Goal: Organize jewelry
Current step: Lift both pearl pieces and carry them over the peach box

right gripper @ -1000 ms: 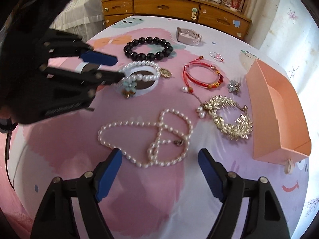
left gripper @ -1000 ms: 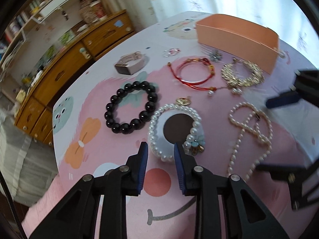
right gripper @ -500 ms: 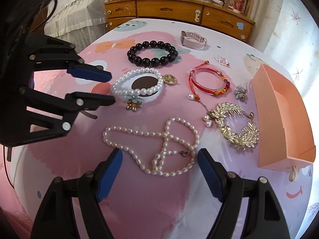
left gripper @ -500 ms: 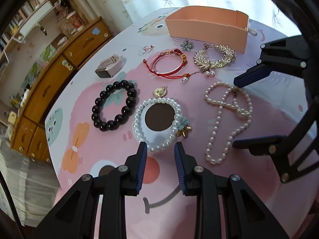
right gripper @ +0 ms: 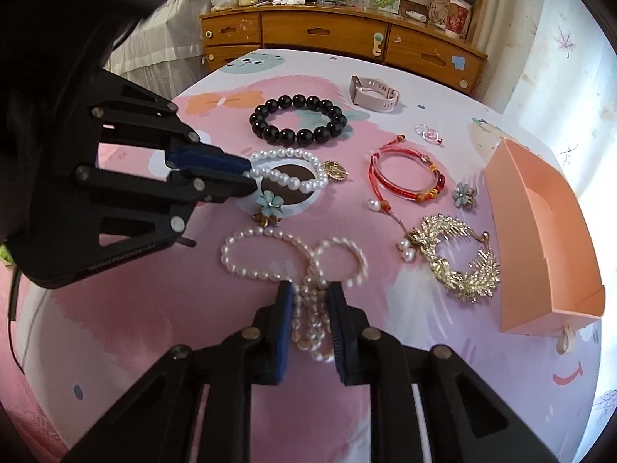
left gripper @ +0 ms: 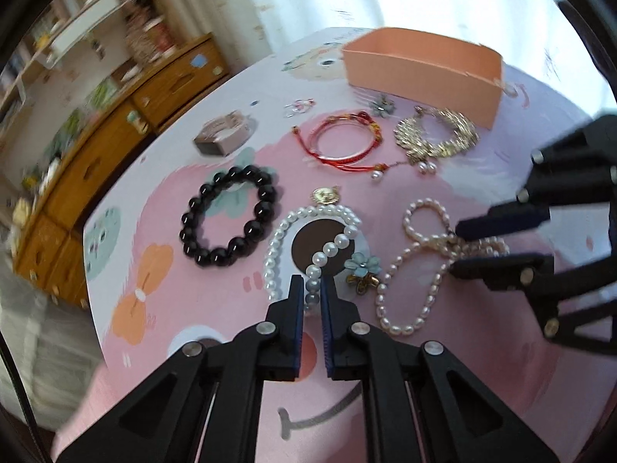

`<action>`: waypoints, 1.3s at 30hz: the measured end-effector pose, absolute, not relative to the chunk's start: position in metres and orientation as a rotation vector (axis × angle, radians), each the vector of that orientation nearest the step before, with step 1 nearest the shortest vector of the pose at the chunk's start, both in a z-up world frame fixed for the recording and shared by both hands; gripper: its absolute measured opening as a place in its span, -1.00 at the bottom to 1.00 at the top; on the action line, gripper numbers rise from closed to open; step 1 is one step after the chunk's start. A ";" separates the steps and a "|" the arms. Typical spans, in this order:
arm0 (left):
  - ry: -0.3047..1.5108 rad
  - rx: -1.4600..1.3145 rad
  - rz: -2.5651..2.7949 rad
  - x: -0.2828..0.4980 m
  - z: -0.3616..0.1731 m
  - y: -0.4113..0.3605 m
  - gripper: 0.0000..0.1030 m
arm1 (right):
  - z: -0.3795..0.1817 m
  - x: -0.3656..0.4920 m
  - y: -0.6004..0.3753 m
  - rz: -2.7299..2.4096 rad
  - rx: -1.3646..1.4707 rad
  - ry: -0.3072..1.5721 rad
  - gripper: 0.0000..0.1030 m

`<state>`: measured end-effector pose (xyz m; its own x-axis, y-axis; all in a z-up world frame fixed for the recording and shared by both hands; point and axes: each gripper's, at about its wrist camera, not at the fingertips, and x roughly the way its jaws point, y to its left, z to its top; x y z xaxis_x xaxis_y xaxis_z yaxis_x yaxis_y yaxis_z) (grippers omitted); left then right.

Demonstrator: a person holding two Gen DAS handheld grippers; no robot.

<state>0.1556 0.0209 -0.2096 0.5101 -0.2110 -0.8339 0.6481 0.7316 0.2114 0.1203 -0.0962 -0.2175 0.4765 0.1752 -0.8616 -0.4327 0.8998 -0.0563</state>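
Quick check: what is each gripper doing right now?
Left gripper: closed on the pearl bracelet.
Right gripper: closed on the pearl necklace.

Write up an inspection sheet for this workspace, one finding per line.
Surface: round table with a pink cartoon print.
Job's things: pearl bracelet, pearl necklace, black bead bracelet, red cord bracelet, gold hair comb, open pink box.
Clutter: watch, flower charm.
Grippers: left gripper shut on pearl bracelet; right gripper shut on pearl necklace.
Cables: black cable at the left edge.
Surroundings: wooden dresser, curtains.
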 end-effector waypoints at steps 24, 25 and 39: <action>0.907 -0.122 -0.487 0.134 -0.115 0.044 -0.90 | -0.149 0.100 -0.174 0.362 0.404 0.945 -0.82; 0.901 -0.139 -0.498 0.135 -0.110 0.040 -0.90 | -0.140 0.100 -0.182 0.360 0.420 0.919 -0.82; 0.785 -0.240 -0.597 0.150 -0.048 -0.048 -0.90 | -0.050 0.118 -0.264 0.393 0.356 0.704 -0.82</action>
<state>0.1495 -0.0484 -0.0481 0.5538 -0.5860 -0.5916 0.4131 0.8102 -0.4159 0.1177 -0.2641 -0.0497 0.6954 0.4610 -0.5513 -0.2263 0.8686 0.4409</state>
